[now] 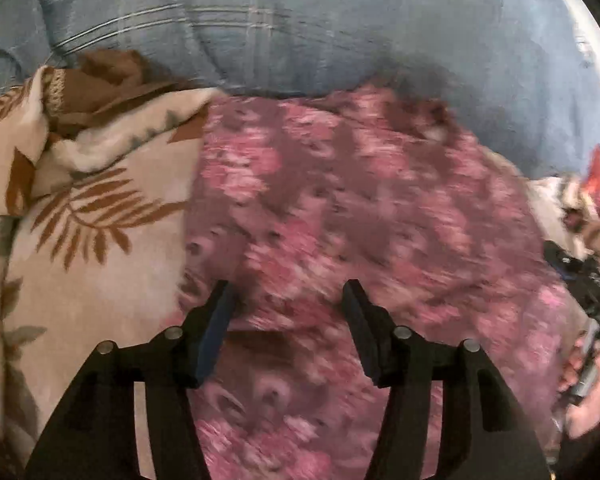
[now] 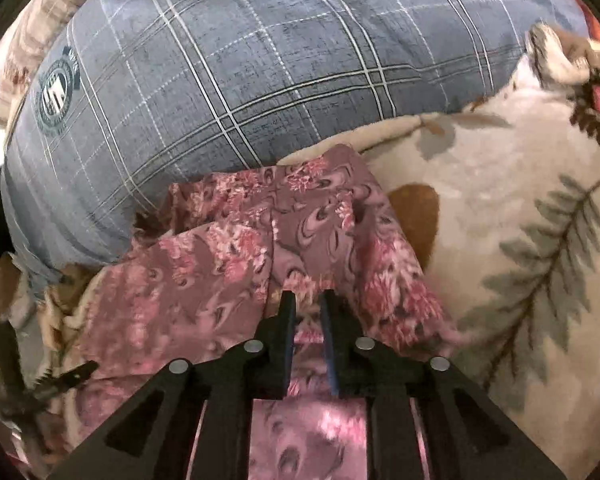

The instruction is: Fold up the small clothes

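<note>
Pink floral garment (image 2: pixel 236 256) lengthwise toward plaid pillow (image 2: pixel 220 80)

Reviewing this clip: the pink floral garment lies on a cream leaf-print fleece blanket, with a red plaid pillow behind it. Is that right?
Not quite. The pillow is blue-grey plaid with white lines, not red, as the right wrist view shows clearly. The rest holds: the pink floral garment lies on the cream leaf-print fleece blanket, with the pillow behind it.

Both cameras ride just behind their fingers and tilt steeply down, very close over the bed. The left one faces the pink floral garment (image 1: pixel 340 208); the right one looks along it toward the blue plaid pillow (image 2: pixel 228 80), which both views share.
</note>
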A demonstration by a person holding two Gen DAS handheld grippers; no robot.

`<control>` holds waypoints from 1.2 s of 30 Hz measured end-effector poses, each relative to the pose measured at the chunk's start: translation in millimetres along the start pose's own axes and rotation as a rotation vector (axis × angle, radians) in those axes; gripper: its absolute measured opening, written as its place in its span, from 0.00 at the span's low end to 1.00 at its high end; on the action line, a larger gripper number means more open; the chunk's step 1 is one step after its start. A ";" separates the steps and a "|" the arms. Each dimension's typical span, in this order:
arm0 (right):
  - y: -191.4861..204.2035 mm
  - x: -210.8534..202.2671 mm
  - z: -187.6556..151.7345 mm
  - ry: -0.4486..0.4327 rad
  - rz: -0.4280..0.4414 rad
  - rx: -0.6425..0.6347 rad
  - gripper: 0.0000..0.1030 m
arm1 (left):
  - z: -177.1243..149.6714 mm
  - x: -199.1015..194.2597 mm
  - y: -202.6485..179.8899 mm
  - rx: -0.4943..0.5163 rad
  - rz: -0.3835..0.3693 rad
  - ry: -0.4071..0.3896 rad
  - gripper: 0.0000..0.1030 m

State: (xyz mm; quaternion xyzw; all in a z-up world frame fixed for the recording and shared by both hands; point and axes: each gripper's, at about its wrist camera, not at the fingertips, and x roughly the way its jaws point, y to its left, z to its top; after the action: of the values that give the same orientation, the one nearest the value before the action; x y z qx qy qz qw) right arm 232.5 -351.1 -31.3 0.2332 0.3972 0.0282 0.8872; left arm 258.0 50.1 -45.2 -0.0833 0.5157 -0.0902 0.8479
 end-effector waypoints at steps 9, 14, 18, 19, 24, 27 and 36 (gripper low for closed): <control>-3.7 -10.4 -30.5 0.074 -0.026 -0.065 0.35 | -22.1 12.0 -38.3 0.098 0.110 0.067 0.61; 8.1 -27.0 -55.1 0.092 -0.078 -0.193 0.37 | -44.9 4.2 -44.6 0.098 0.133 0.060 0.61; 5.8 -47.5 -81.4 0.110 -0.082 -0.237 0.38 | -60.3 -2.3 -47.7 0.112 0.149 0.056 0.61; 5.6 -52.2 -86.8 0.110 -0.085 -0.250 0.38 | -63.6 -4.4 -47.6 0.111 0.150 0.059 0.61; 3.2 -76.1 -111.7 0.113 -0.094 -0.278 0.39 | -79.6 -18.2 -48.1 0.099 0.134 0.078 0.61; 0.5 -88.4 -120.1 0.119 -0.091 -0.267 0.39 | -89.8 -29.0 -44.9 0.115 0.131 0.083 0.61; -21.3 -125.4 -141.3 0.135 -0.094 -0.235 0.40 | -127.3 -80.6 4.9 0.117 0.079 0.091 0.61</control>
State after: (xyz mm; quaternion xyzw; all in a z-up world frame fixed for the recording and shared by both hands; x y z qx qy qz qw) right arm 42.5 -344.2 -35.2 0.1066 0.4604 0.0484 0.8800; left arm 108.6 68.0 -35.0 -0.0091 0.5504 -0.0902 0.8299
